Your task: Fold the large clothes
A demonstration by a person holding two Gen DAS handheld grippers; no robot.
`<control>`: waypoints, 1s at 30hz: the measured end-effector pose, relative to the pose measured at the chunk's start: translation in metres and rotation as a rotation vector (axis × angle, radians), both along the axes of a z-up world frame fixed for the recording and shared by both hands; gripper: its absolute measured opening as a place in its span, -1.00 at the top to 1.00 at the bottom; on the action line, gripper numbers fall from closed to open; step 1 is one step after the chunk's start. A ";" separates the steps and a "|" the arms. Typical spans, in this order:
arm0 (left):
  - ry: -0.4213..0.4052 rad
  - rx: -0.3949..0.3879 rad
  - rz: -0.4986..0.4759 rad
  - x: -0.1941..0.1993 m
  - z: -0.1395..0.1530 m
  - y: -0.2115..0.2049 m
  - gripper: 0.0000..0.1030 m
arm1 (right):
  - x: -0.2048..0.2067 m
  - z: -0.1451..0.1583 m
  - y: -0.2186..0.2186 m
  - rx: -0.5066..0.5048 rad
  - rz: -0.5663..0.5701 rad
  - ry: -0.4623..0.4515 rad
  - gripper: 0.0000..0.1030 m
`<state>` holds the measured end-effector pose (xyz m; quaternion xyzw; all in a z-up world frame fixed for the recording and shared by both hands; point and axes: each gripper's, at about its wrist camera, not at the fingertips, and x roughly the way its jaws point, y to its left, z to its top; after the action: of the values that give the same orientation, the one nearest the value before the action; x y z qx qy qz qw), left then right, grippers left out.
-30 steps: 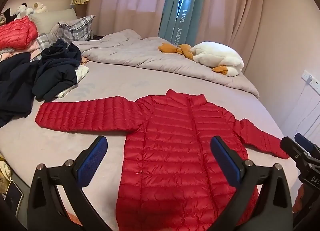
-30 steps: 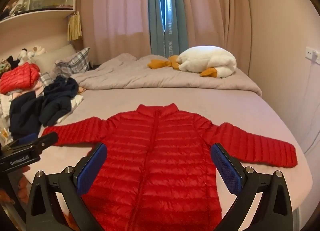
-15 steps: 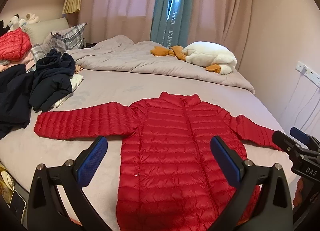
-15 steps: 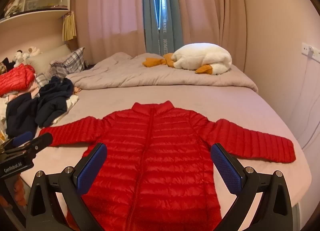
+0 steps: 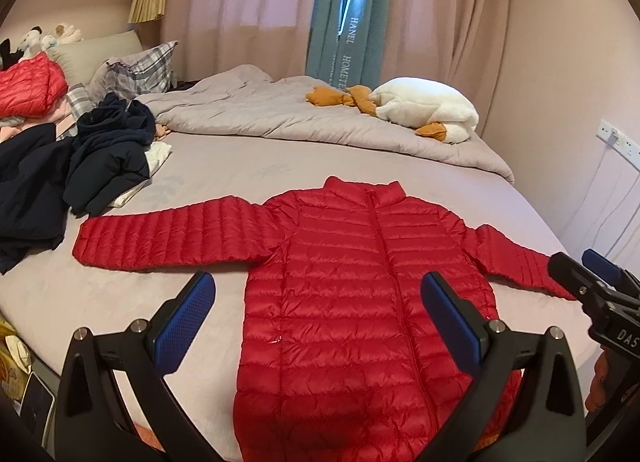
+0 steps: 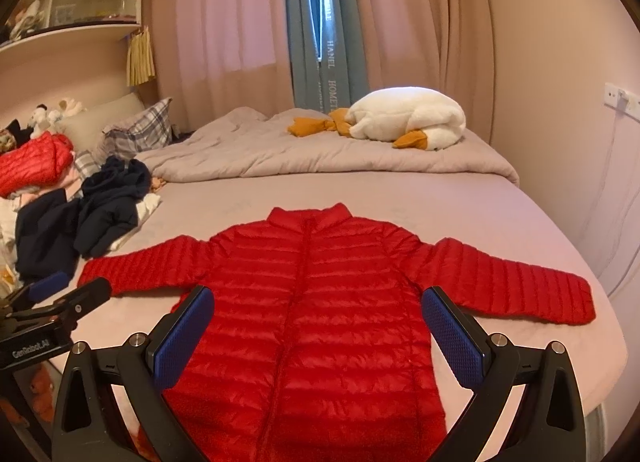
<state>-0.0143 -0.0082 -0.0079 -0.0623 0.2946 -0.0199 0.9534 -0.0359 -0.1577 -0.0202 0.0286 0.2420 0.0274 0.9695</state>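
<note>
A red quilted down jacket (image 5: 352, 282) lies flat on the bed, front up, zipped, both sleeves spread out sideways; it also shows in the right wrist view (image 6: 316, 302). My left gripper (image 5: 318, 318) is open and empty, held above the jacket's lower body. My right gripper (image 6: 318, 326) is open and empty, also above the lower body. Each gripper shows at the edge of the other's view: the right one (image 5: 592, 286) over the right sleeve's cuff, the left one (image 6: 64, 298) near the left sleeve's cuff.
A pile of dark navy clothes (image 5: 80, 165) lies left of the jacket's left sleeve. Another red jacket (image 5: 28, 87) sits on a stack at far left. A rumpled grey duvet (image 6: 320, 149) and a white goose plush (image 6: 404, 117) lie at the back.
Both grippers have risen and pulled back a little; the jacket sits slightly farther off and lower in view. The jacket has not moved. Both grippers stay open.
</note>
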 end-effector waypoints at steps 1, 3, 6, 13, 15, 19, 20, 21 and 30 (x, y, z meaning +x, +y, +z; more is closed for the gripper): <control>0.001 -0.002 0.003 0.000 -0.001 0.001 -1.00 | 0.002 0.001 -0.002 0.007 0.003 0.000 -0.99; 0.009 -0.005 0.009 -0.001 -0.002 0.001 -1.00 | 0.002 0.000 -0.003 0.020 0.003 0.001 -0.99; 0.013 -0.003 0.020 0.001 -0.003 0.002 -1.00 | 0.004 -0.001 -0.004 0.034 -0.009 0.006 -0.99; 0.021 -0.013 0.034 0.002 -0.006 0.007 -1.00 | 0.006 0.001 -0.002 0.050 0.006 0.005 -0.99; 0.022 -0.020 0.034 0.002 -0.007 0.010 -1.00 | 0.007 0.001 0.001 0.051 0.011 0.004 -0.99; 0.010 -0.055 0.036 0.003 -0.011 0.017 -1.00 | 0.008 0.002 0.000 0.089 0.004 -0.004 -0.99; 0.009 -0.067 0.034 0.004 -0.012 0.020 -1.00 | 0.009 0.003 -0.001 0.097 -0.001 -0.007 -0.99; 0.012 -0.078 0.031 0.006 -0.014 0.022 -1.00 | 0.008 0.003 -0.001 0.103 -0.011 -0.013 -0.99; 0.029 -0.091 0.020 0.029 -0.027 0.042 -1.00 | 0.022 0.001 0.009 0.092 -0.056 -0.017 -0.99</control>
<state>0.0146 0.0341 -0.0352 -0.1086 0.3064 -0.0230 0.9454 -0.0141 -0.1485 -0.0190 0.0799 0.2313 0.0114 0.9695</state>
